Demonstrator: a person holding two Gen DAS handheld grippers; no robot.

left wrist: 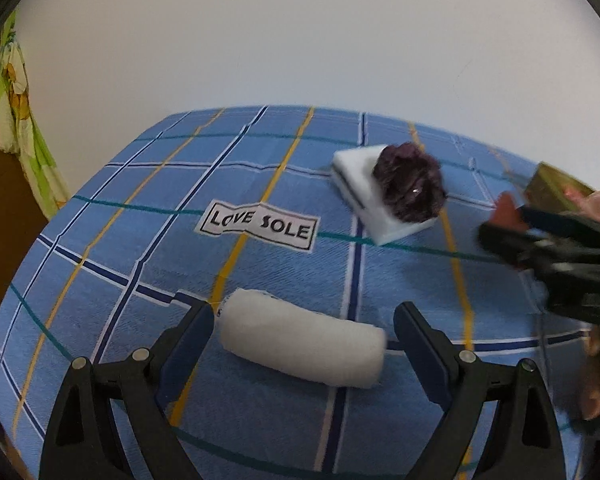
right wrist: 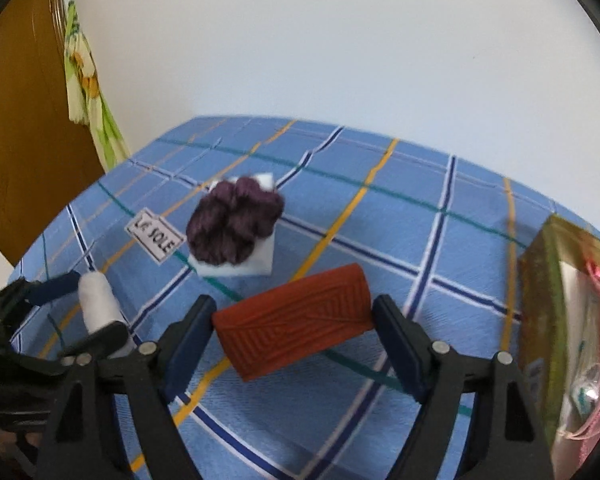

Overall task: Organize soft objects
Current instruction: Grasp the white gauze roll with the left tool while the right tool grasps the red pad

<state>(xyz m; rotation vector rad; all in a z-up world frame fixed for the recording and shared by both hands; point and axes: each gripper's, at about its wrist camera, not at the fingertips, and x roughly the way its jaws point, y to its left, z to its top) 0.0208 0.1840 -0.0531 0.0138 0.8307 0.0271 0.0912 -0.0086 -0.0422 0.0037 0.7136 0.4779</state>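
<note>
Nearest us, between our right gripper (right wrist: 294, 334) fingers, sits the orange ribbed block (right wrist: 294, 320), the largest soft piece in reach. Its ends meet the blue pads, so we judge the tongs are pinching it lengthwise, and it looks lifted clear of the blue checked cloth (right wrist: 400, 240), though blur makes that uncertain. We expect it to be light and springy, like foam or rubber; the ribbing should keep it from slipping, and the end faces are the sensible hold.

Next in size, the white rolled cloth (left wrist: 302, 338) lies on the bed between the spread fingers of our left gripper (left wrist: 304, 336), with gaps on both sides, so nothing is held yet. It should be light and squashy, apt to unroll; we would close across its middle rather than the loose end.

Farther off, the purple yarn bundle (left wrist: 410, 186) rests on a white foam pad (left wrist: 354, 176); loose strands could snag.

At the right edge stands an open box (right wrist: 540, 300), likely the destination.
</note>
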